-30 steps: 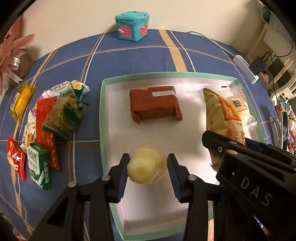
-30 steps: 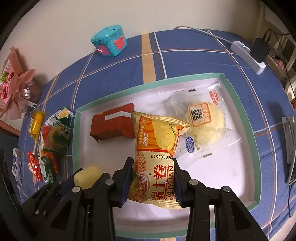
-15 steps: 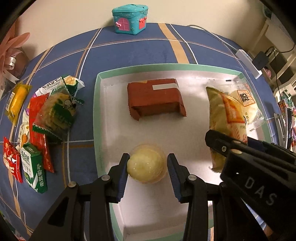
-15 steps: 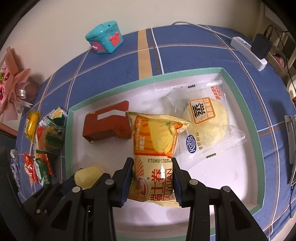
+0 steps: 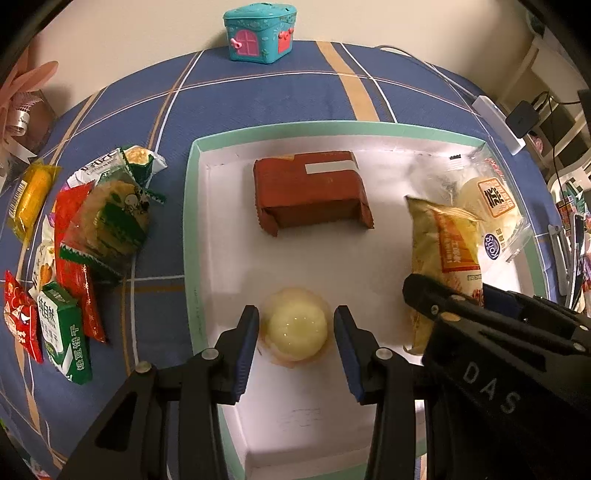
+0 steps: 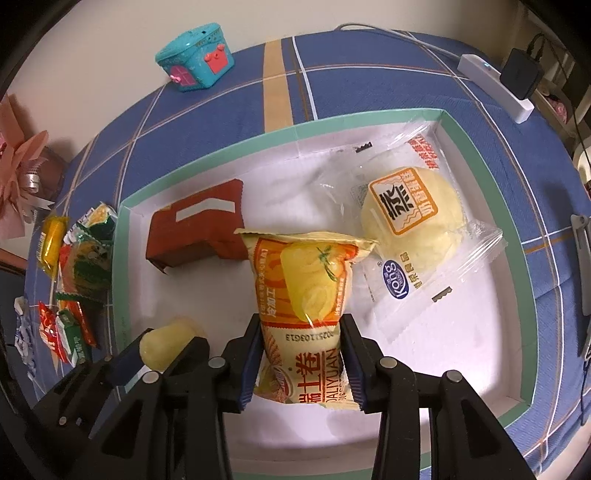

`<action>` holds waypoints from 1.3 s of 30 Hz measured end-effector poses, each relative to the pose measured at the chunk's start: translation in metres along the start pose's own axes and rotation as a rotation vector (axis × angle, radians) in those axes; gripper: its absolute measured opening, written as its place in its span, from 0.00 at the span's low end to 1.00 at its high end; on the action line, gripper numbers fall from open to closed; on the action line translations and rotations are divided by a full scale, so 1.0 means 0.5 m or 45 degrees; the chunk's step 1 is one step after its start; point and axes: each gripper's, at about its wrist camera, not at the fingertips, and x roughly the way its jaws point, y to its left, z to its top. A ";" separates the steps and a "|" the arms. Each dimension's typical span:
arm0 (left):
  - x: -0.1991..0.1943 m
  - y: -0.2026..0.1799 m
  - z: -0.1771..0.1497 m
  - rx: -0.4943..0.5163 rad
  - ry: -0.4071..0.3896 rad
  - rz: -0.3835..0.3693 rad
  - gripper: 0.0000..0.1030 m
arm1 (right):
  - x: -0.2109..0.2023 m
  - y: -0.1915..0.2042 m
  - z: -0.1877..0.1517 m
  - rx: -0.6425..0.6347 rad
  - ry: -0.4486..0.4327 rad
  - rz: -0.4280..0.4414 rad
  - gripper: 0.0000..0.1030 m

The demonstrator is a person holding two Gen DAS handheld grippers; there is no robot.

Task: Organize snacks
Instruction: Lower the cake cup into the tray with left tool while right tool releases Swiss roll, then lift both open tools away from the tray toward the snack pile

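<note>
A white tray with a green rim [image 5: 190, 236] [image 6: 450, 122] holds a red-brown packet [image 5: 310, 190] [image 6: 199, 232], a clear-wrapped round bun [image 6: 410, 214] [image 5: 491, 199], a yellow-orange snack bag [image 6: 306, 295] [image 5: 447, 251] and a pale yellow jelly cup [image 5: 295, 325] [image 6: 166, 341]. My left gripper [image 5: 295, 328] is open, its fingers straddling the jelly cup resting on the tray floor with small gaps. My right gripper [image 6: 304, 354] is shut on the lower part of the yellow snack bag.
Several loose snack packets [image 5: 85, 236] [image 6: 74, 288] lie on the blue plaid tablecloth left of the tray. A teal toy house [image 5: 258, 31] [image 6: 194, 61] stands at the back. A white power strip with a black adapter [image 6: 498, 85] lies at the right edge.
Both grippers have moved forward over the tray. The left jaws have parted slightly from the jelly cup, which now rests on the tray floor. The right gripper keeps its hold on the bag.
</note>
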 end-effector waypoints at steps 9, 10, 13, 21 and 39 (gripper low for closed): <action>0.007 -0.005 0.003 0.010 0.007 -0.006 0.55 | 0.009 0.007 -0.002 -0.003 0.031 -0.018 0.68; 0.004 -0.004 0.003 0.009 0.007 -0.011 0.56 | 0.011 0.009 0.000 -0.002 0.032 -0.020 0.71; -0.006 -0.003 0.005 0.001 0.009 -0.009 0.71 | 0.005 0.009 0.003 0.001 0.026 -0.029 0.76; -0.049 -0.010 0.008 0.016 -0.037 0.015 0.86 | -0.029 0.005 0.011 -0.001 -0.008 -0.037 0.84; -0.084 0.074 0.000 -0.125 -0.063 0.207 0.99 | -0.105 -0.002 0.016 -0.030 -0.123 -0.053 1.00</action>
